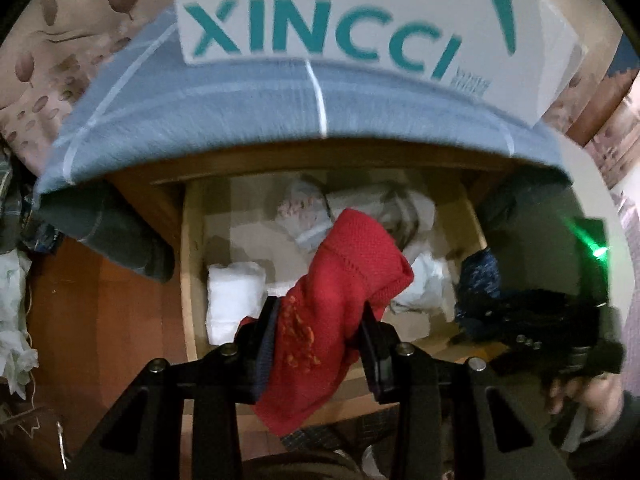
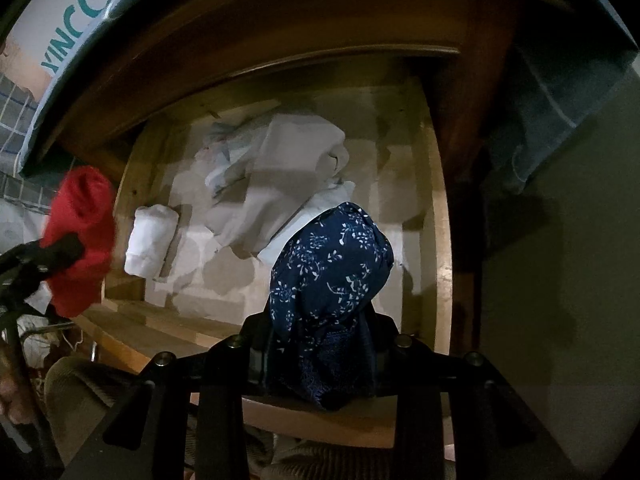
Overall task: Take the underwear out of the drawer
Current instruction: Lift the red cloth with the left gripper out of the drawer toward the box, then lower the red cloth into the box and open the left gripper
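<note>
My left gripper (image 1: 320, 320) is shut on a red knitted piece of underwear (image 1: 340, 280), held up above the open wooden drawer (image 1: 188, 280). The same red piece (image 2: 80, 236) hangs at the left edge of the right wrist view, over the drawer's left side. My right gripper (image 2: 320, 328) is shut on a dark blue floral piece of underwear (image 2: 332, 264), bunched between its fingers above the drawer's front right part. That blue piece (image 1: 480, 280) and the right gripper's dark body appear at the right of the left wrist view. In the drawer lie a rolled white piece (image 2: 150, 240) and a heap of pale garments (image 2: 280, 168).
A bed edge with a blue checked sheet (image 1: 240, 112) overhangs the drawer. A white bag printed with teal letters (image 1: 320, 20) lies on it. Orange-brown wooden floor (image 1: 100, 320) is at the left, with crumpled white plastic (image 1: 12, 320). A grey wall (image 2: 560, 240) stands to the right.
</note>
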The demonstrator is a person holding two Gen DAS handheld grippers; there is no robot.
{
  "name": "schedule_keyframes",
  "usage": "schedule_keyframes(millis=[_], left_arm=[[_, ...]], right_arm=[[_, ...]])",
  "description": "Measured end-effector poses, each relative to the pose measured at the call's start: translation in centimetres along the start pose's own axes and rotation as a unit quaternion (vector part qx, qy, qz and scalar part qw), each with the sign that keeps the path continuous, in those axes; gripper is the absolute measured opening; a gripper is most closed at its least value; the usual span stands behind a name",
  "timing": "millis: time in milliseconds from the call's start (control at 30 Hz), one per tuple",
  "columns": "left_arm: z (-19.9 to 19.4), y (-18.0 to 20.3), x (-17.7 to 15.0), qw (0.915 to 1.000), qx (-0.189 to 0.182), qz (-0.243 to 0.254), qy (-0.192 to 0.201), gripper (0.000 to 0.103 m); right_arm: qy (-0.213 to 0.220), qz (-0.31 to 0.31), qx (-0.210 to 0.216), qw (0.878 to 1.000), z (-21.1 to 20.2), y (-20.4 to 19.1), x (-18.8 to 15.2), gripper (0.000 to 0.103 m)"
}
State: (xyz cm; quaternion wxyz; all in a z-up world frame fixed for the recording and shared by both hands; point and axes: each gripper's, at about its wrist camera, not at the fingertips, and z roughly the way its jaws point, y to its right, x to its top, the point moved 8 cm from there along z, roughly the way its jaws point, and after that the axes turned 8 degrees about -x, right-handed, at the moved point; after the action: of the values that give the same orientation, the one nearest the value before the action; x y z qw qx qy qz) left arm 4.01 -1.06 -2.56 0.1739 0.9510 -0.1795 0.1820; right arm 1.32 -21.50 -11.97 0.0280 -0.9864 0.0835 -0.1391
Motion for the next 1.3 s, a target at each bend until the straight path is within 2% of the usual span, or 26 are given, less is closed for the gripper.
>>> schedule_keyframes(millis=[200, 467, 667, 800, 967, 1067, 1200, 1300], left_arm=[[-3.9, 1.0, 1.2, 0.9987, 0.021, 0.017, 0.044, 0.037], [-10.4, 2.4, 3.8, 0.9947, 0.004, 0.021, 0.1, 0.037], [-16.6, 4.2, 8.8, 0.9858, 0.006, 0.045, 0.162, 0.037], [-19.5, 6.2, 13.8, 0.9781, 0.011, 0.066, 0.197, 0.037], [-20.0, 7.6, 18.6, 0.9709, 0.023, 0.073, 0.227, 0.037], [-19.2, 8.0, 20.9, 0.9696, 0.035, 0.074, 0.231, 0.037], [-17.1, 7.9, 23.6, 0.9726, 0.038, 0.064, 0.22, 0.037], [-15.2, 7.6, 24.9, 0.977, 0.025, 0.043, 0.207, 0.037]], right_arm=[[0.002, -0.001, 0.002, 1.0, -0.1, 0.0, 0.0, 0.031], [0.004, 0.0, 0.003, 1.0, -0.2, 0.1, -0.1, 0.031], [0.003, 0.0, 0.004, 1.0, -0.3, 0.0, -0.1, 0.031], [0.003, 0.001, 0.006, 1.0, -0.3, -0.1, -0.1, 0.031], [0.004, 0.005, 0.017, 1.0, -0.5, 0.0, -0.1, 0.031], [0.003, 0.005, 0.022, 1.0, -0.5, 0.0, -0.1, 0.031], [0.002, 0.007, 0.026, 1.0, -0.5, 0.0, -0.1, 0.031], [0.002, 0.008, 0.029, 1.0, -0.5, 0.0, -0.1, 0.031]])
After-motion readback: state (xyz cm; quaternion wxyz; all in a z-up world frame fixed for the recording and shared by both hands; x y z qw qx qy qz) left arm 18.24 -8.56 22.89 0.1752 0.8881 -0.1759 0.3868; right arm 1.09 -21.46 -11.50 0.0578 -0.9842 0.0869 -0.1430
